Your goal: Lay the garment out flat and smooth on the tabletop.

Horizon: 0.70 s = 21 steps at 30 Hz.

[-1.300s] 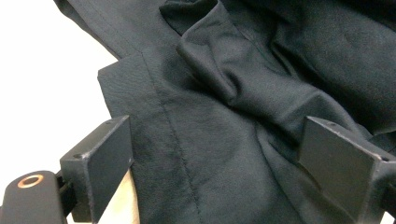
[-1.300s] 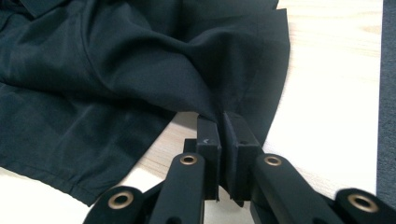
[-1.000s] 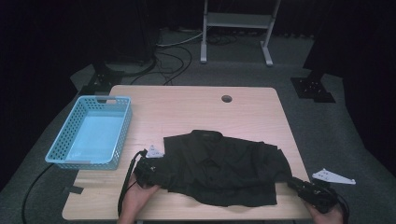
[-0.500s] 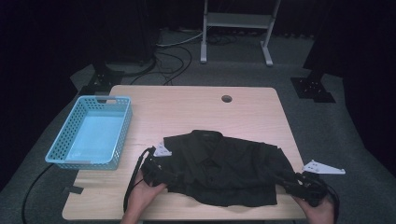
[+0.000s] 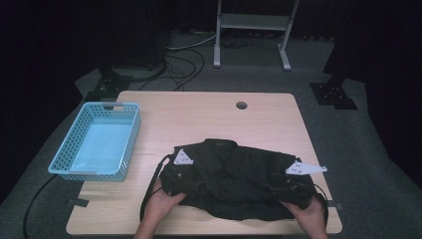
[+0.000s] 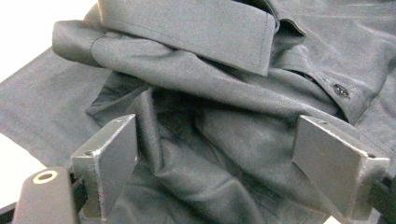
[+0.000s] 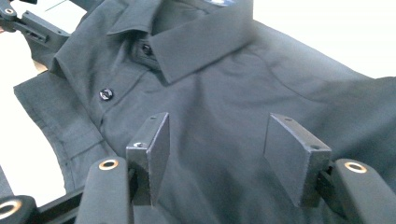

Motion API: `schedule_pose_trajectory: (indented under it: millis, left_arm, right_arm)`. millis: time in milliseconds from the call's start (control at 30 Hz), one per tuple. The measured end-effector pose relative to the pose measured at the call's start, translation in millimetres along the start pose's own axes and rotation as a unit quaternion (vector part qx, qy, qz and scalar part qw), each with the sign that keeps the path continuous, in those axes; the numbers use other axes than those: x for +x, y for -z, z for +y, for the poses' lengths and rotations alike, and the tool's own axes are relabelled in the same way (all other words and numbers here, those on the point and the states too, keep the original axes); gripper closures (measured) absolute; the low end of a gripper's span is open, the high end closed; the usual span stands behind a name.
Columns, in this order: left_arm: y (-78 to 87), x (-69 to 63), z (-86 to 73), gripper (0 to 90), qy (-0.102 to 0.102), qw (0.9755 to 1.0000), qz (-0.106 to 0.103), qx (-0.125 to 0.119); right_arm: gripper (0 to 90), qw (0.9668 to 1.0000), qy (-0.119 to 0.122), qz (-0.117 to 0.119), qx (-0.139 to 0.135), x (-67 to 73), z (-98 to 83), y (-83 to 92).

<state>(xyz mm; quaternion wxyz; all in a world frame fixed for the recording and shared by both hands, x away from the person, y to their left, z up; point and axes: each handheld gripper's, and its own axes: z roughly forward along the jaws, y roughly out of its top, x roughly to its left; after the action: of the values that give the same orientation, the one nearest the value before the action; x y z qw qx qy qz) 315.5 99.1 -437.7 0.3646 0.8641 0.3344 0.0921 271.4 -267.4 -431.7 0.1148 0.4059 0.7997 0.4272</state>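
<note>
A black button-up shirt (image 5: pixel 234 179) lies on the near half of the wooden table (image 5: pixel 199 114), collar toward the far side. My left gripper (image 5: pixel 186 180) is over its left edge. In the left gripper view that gripper (image 6: pixel 215 154) is open, with rumpled folds of the shirt (image 6: pixel 210 70) lying loose between the jaws. My right gripper (image 5: pixel 283 186) is over the shirt's right side. Its jaws have just been opening, and the right gripper (image 7: pixel 217 140) now stands open above flat cloth with nothing pinched. The collar (image 7: pixel 201 42) and a button (image 7: pixel 106 94) lie ahead of it.
A light blue plastic basket (image 5: pixel 130 139) stands at the table's left edge. A round cable hole (image 5: pixel 241 105) sits near the far edge. Cables and a metal stand's feet are on the dark floor behind. The left gripper (image 7: pixel 28 23) shows at the right gripper view's top left.
The right hand came in from the table's right edge to over the shirt's right side. The left hand shifted right onto the shirt's left edge, where the cloth is now bunched.
</note>
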Motion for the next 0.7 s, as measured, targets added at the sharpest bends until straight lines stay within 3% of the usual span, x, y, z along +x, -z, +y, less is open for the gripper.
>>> schedule_pose_trajectory:
  millis: [200,433,700]
  left_arm:
    - [-5.4,2.0,1.3,14.3,0.001,0.9999,-0.007,0.008]
    - [-11.8,8.7,-5.6,14.3,0.007,0.9994,-0.009,0.032]
    - [-14.8,16.8,-19.6,14.3,0.022,0.9986,-0.01,0.048]
  right_arm:
    - [40.4,0.9994,0.018,0.011,0.028,11.1,11.5,-28.0]
    - [39.9,0.9975,0.022,0.016,0.065,15.3,14.0,-56.0]
    - [39.2,0.9964,0.021,0.003,0.082,12.3,7.0,-65.5]
